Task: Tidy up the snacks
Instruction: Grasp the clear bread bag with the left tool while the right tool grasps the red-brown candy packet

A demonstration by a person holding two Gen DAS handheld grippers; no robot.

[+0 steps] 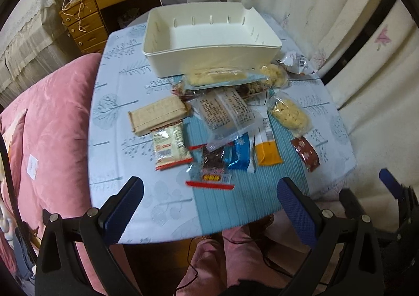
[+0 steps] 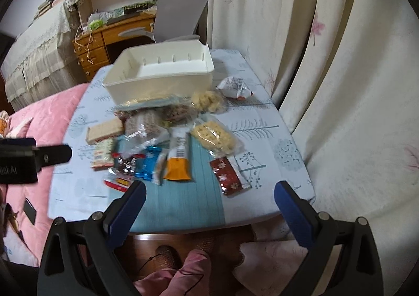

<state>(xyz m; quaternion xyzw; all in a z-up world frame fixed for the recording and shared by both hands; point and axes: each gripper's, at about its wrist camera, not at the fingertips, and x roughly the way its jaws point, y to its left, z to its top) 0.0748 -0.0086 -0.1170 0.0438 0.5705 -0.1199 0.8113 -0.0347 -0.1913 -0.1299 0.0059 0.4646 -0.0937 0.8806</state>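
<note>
An empty white plastic bin [image 1: 209, 47] [image 2: 157, 83] stands at the far side of the small table. In front of it lies a heap of several snack packets: a tan wafer pack [image 1: 157, 114], a blue packet [image 1: 238, 154], an orange-ended packet [image 1: 267, 149] [image 2: 178, 165], a dark red packet [image 1: 305, 153] [image 2: 229, 174] and clear bags of pale crackers [image 1: 289, 112] [image 2: 213, 137]. My left gripper [image 1: 209, 188] hovers open over the near table edge, holding nothing. My right gripper [image 2: 209, 193] is also open and holds nothing, just short of the dark red packet.
The table wears a pale blue tree-print cloth [image 1: 123, 123] with a teal striped mat [image 2: 204, 207]. A pink quilt [image 1: 52, 118] lies on the left, cream curtains [image 2: 340, 73] hang on the right, and a grey office chair [image 2: 180, 10] and a wooden desk [image 2: 104, 39] stand behind.
</note>
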